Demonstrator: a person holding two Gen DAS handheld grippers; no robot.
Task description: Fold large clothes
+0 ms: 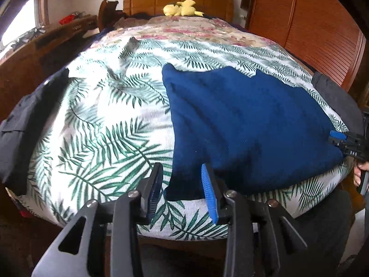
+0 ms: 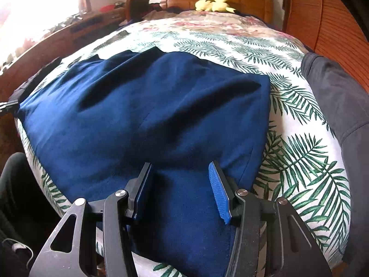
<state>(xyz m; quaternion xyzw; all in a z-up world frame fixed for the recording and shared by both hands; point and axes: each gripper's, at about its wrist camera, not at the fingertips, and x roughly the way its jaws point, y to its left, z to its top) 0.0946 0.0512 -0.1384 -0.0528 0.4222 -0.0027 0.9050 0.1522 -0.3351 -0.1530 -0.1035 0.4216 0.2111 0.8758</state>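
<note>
Blue garment [image 2: 147, 115] lies flat on bed [image 1: 96, 120]. Left gripper [image 1: 182, 189] spread wide at its near corner, holding nothing. Right gripper [image 2: 182, 191] spread wide over its edge, empty.

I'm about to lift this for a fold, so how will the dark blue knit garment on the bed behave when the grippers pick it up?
The dark blue knit garment will probably be floppy: it lies in soft ripples on the palm-leaf bedspread. It looks thick, so likely somewhat heavy and prone to sagging between the left gripper and right gripper. The textured knit probably won't slip.
</note>
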